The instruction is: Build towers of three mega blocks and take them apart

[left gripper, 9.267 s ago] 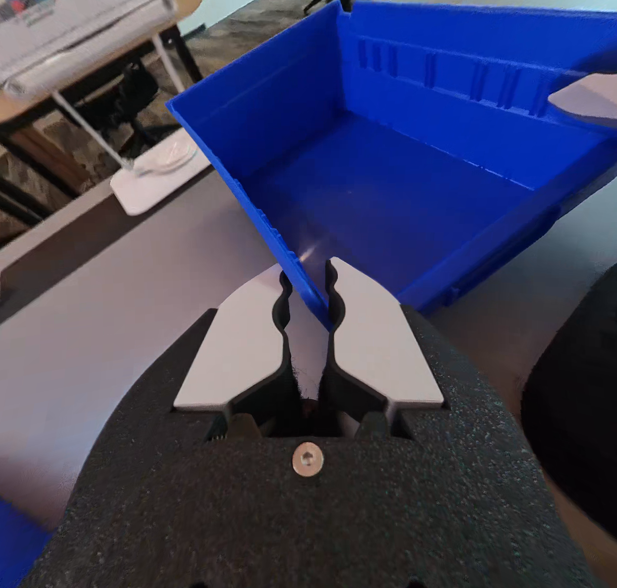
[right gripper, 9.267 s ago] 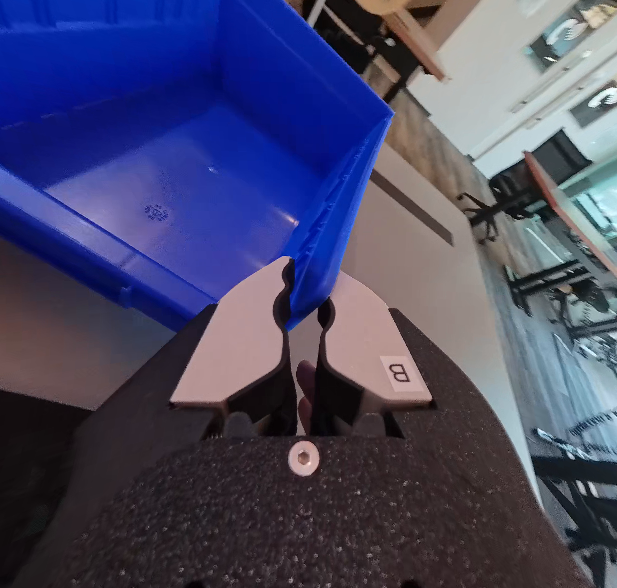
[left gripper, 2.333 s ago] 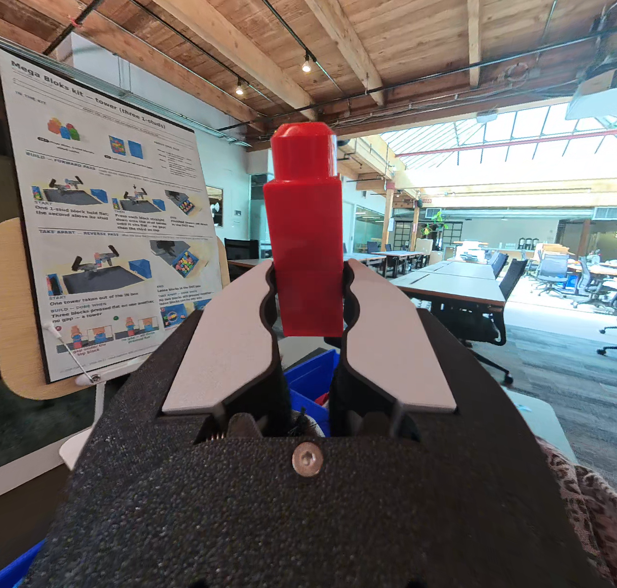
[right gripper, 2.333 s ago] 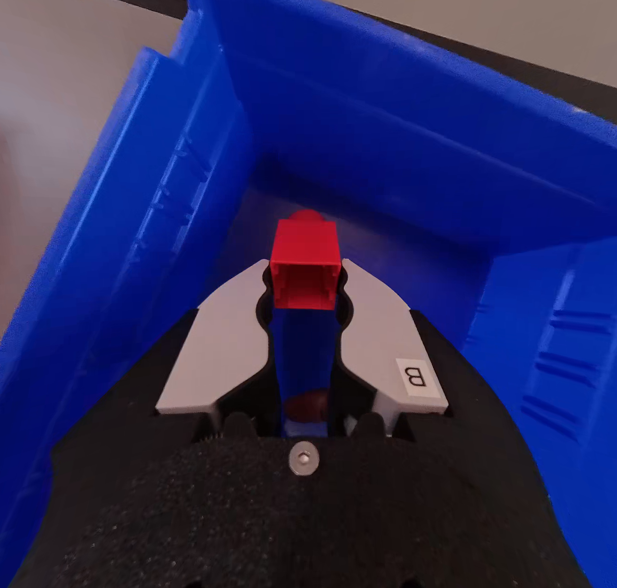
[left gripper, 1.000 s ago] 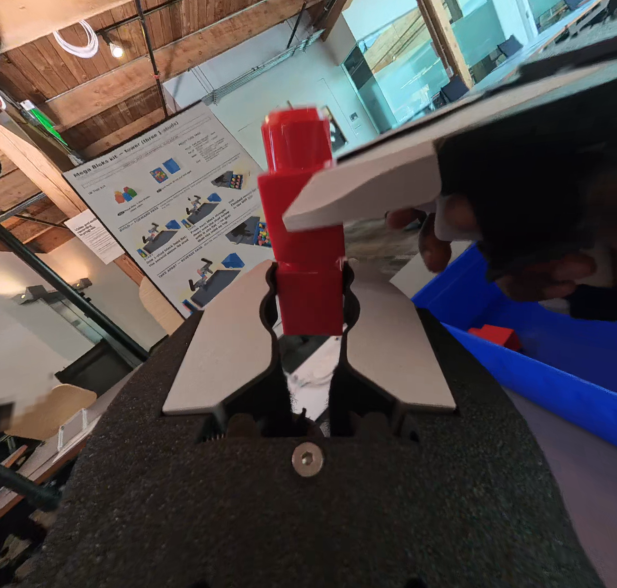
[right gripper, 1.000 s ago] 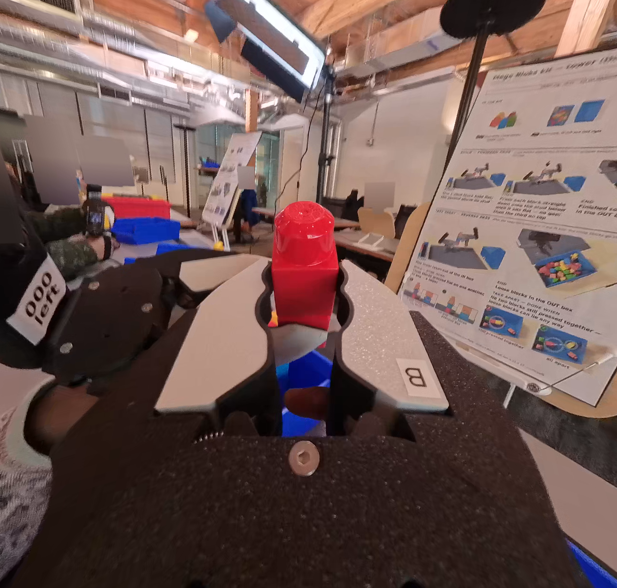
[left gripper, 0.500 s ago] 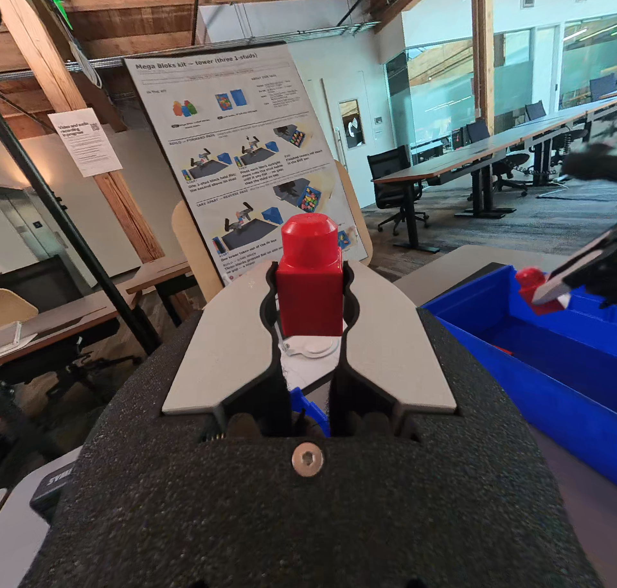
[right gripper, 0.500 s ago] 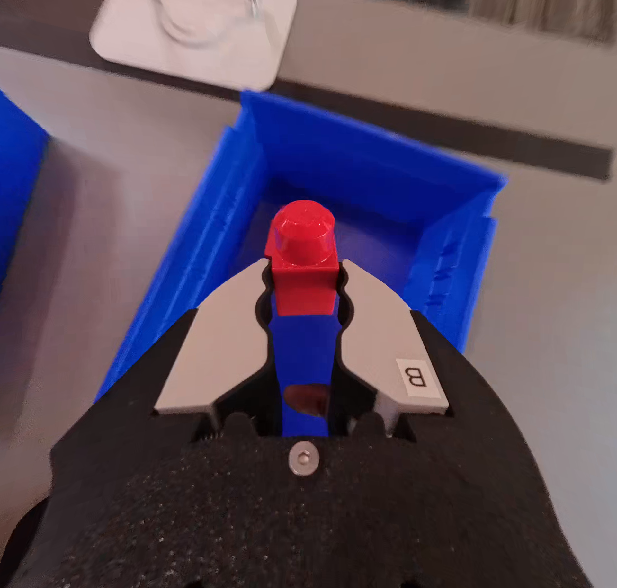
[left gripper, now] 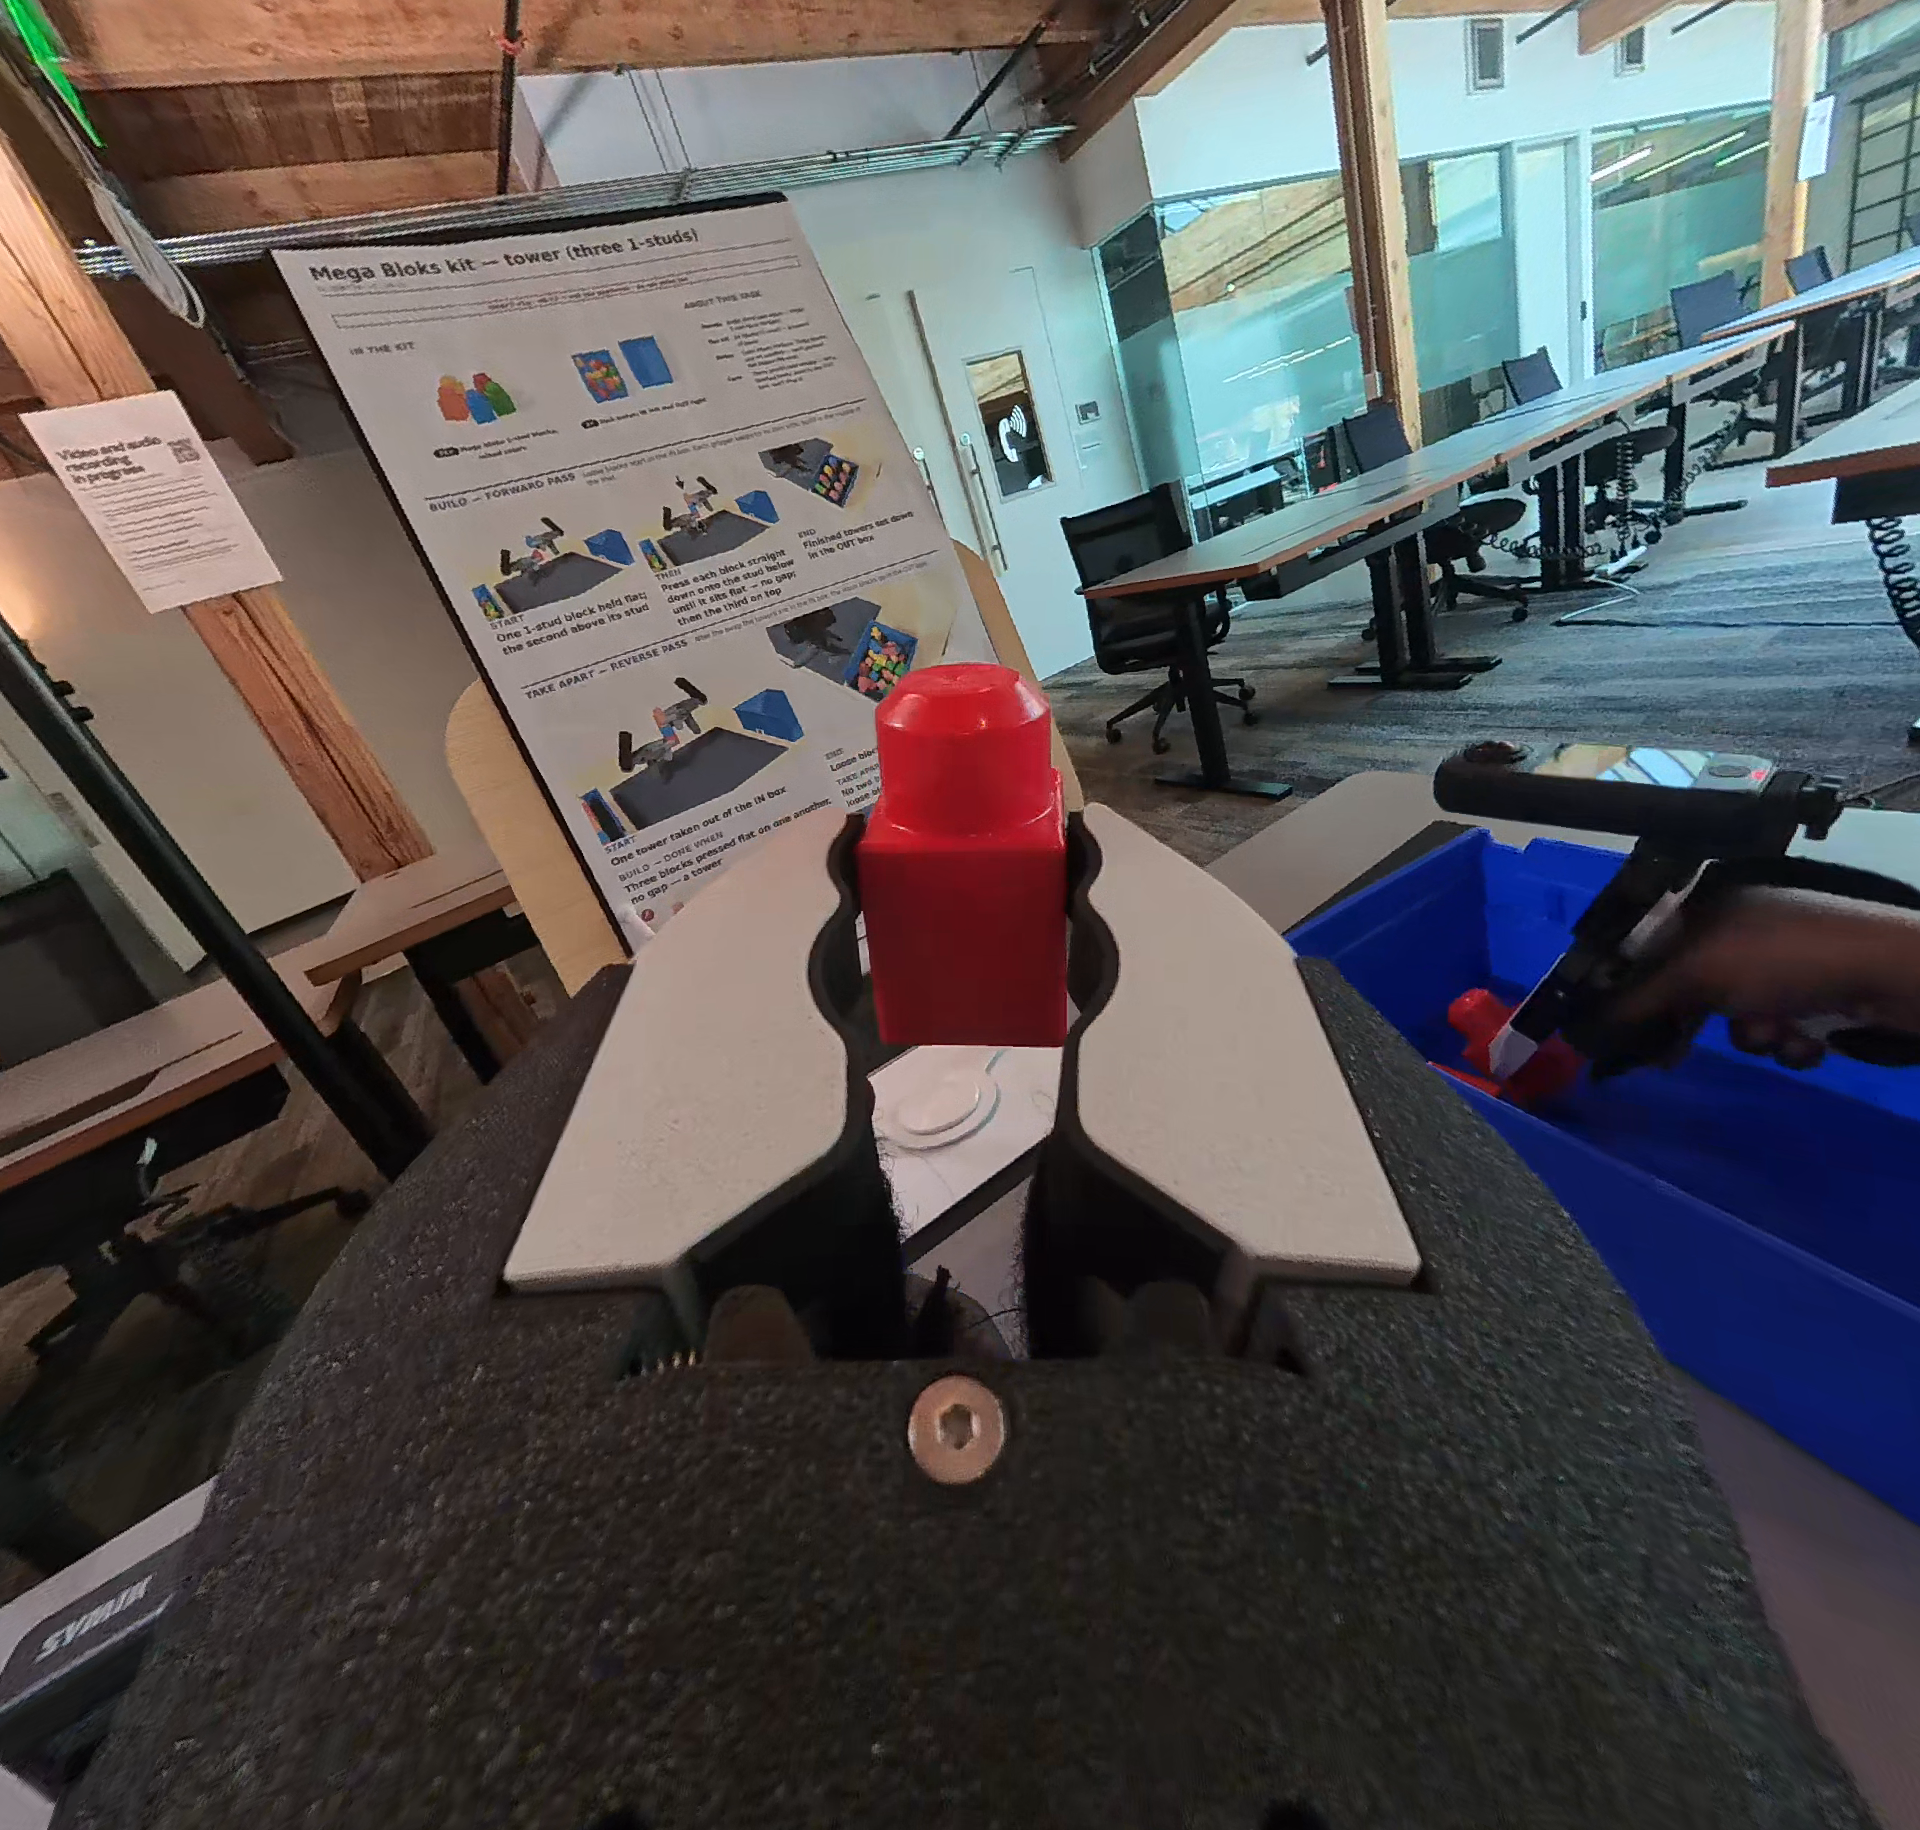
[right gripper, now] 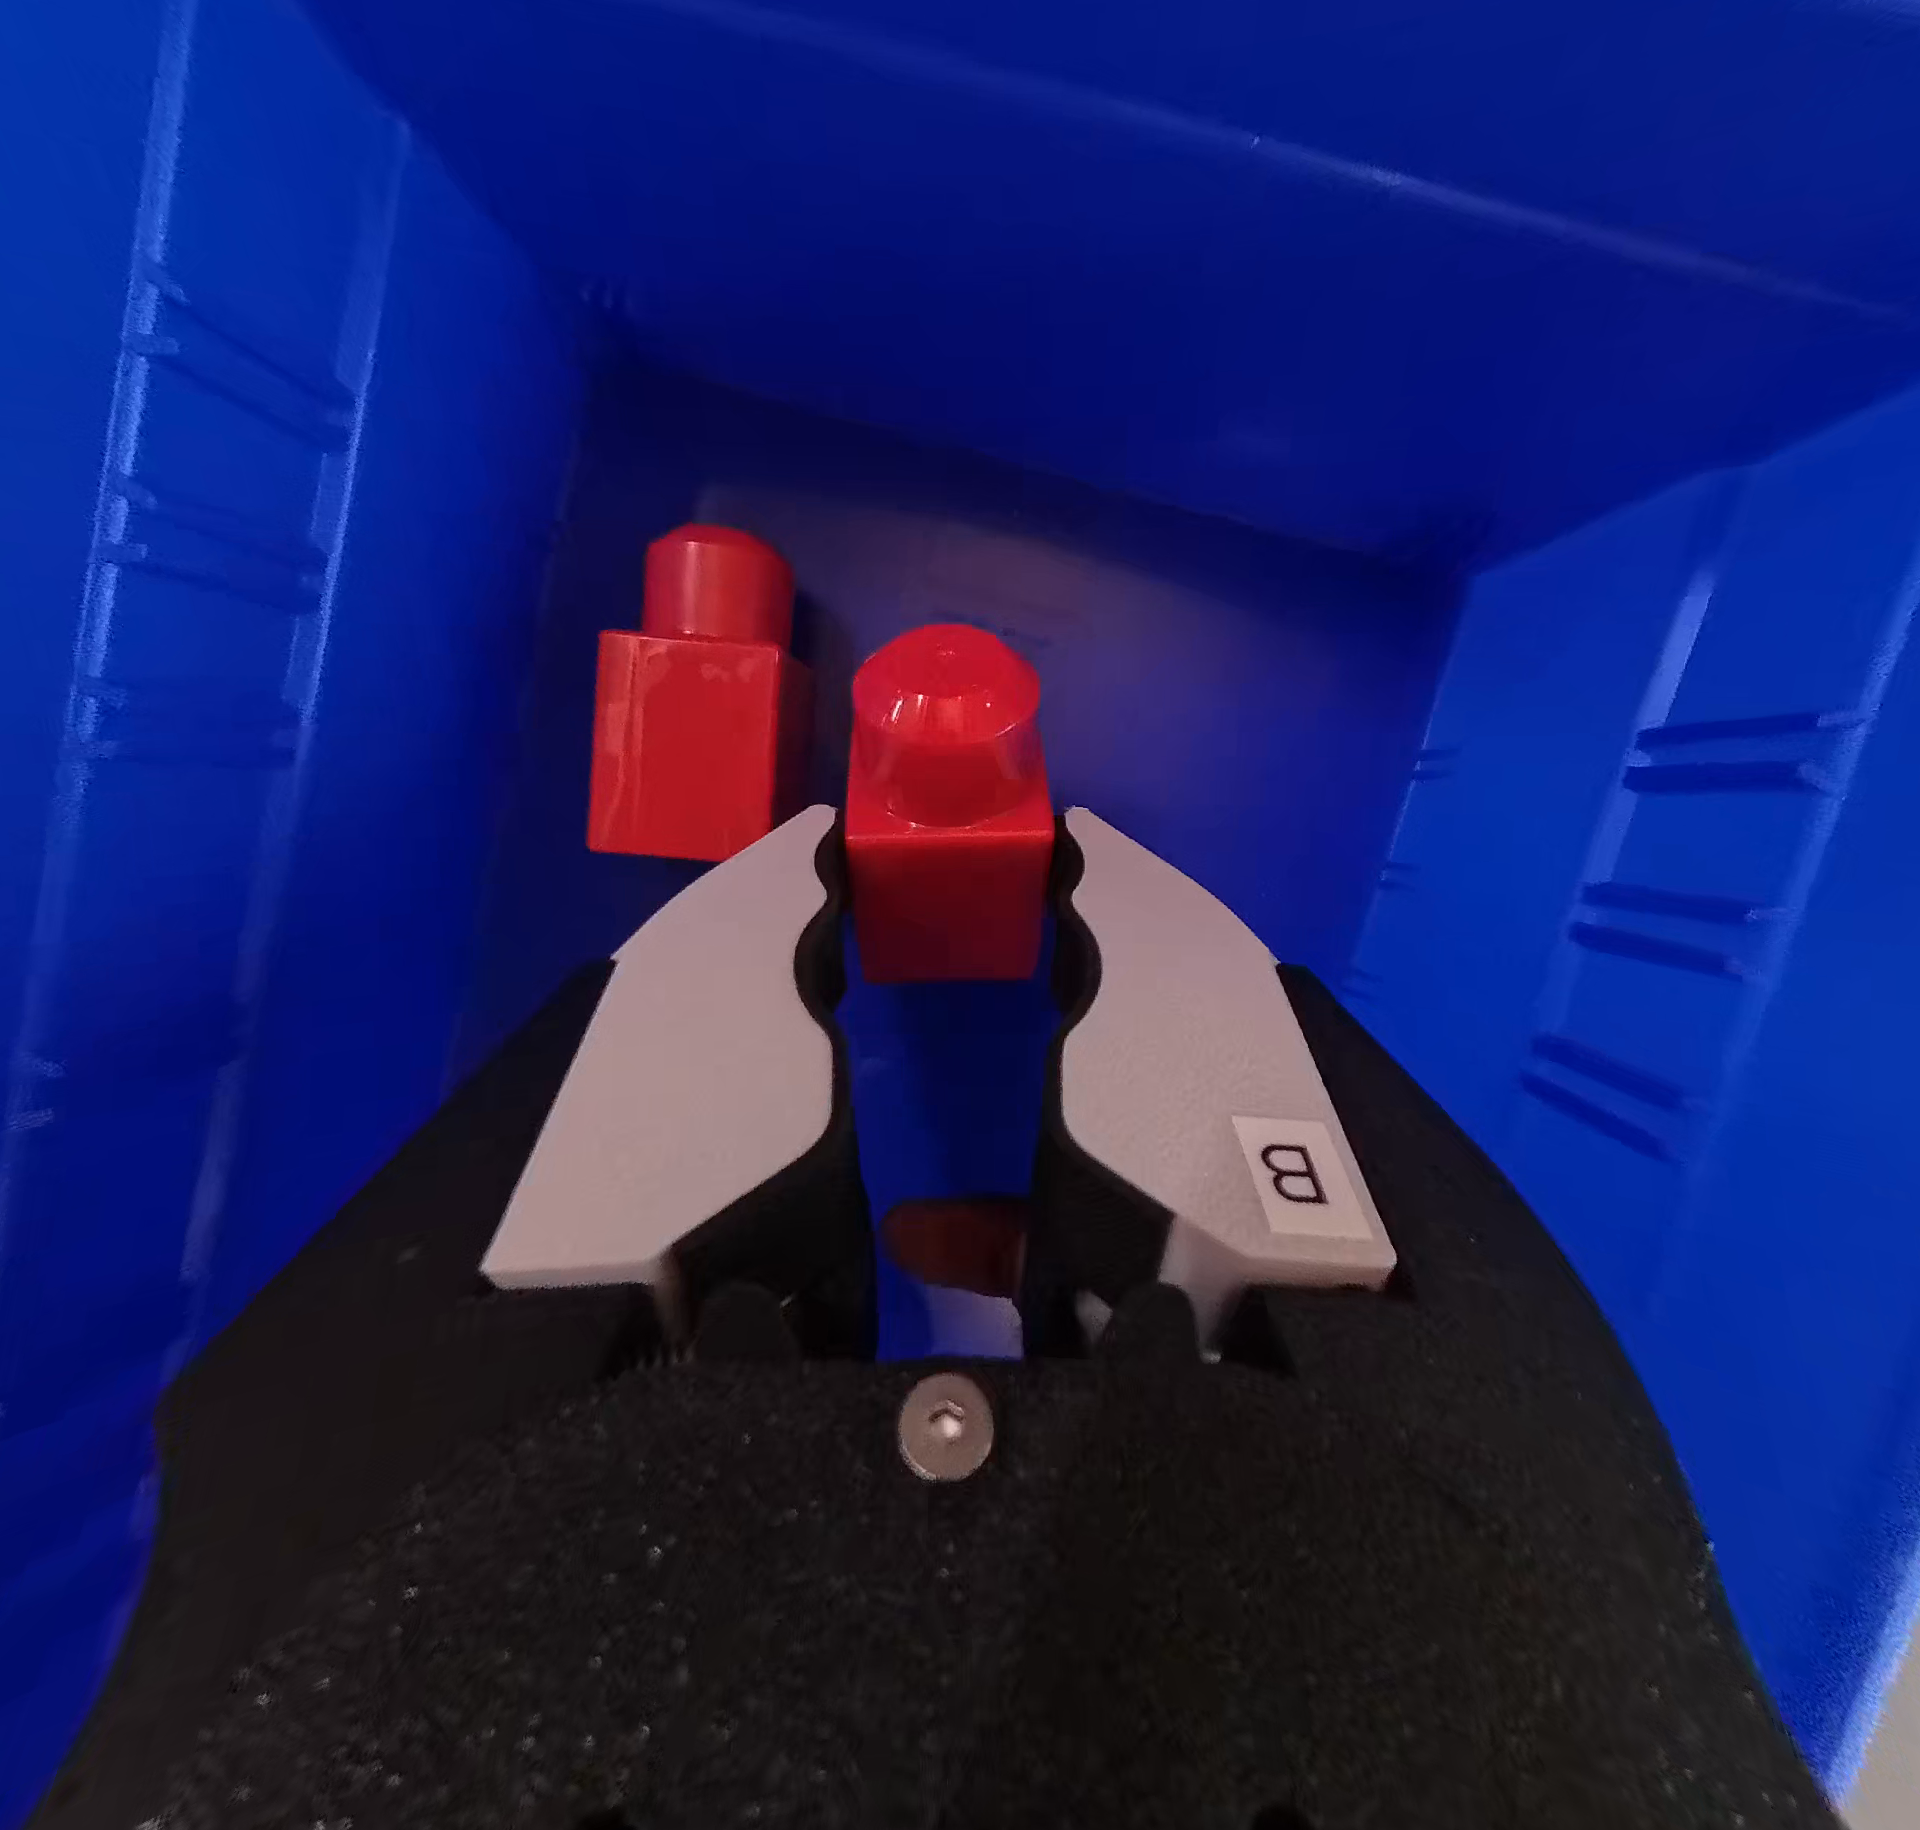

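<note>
My left gripper (left gripper: 961, 933) is shut on a red one-stud block (left gripper: 964, 876), held upright in the air, stud up. My right gripper (right gripper: 943, 887) is shut on another red one-stud block (right gripper: 943, 824) and reaches down inside the blue bin (right gripper: 260, 554). A third red block (right gripper: 691, 731) lies on the bin floor just left of the held one. In the left wrist view the right gripper (left gripper: 1538, 1027) shows at the right, dipped into the same blue bin (left gripper: 1704, 1250) with its red block (left gripper: 1481, 1022).
A poster board with pictures (left gripper: 634, 533) stands behind the table on a white base (left gripper: 956, 1105). The grey table (left gripper: 1818, 1572) runs under the bin. Office desks and chairs (left gripper: 1403, 554) fill the room beyond. A black pole (left gripper: 197, 918) stands at the left. The left gripper's tips are roughly 40 cm from the right gripper's.
The right gripper pulled the top red block off the left gripper's stack and has carried it down into the blue bin. The left gripper still holds one red block.
</note>
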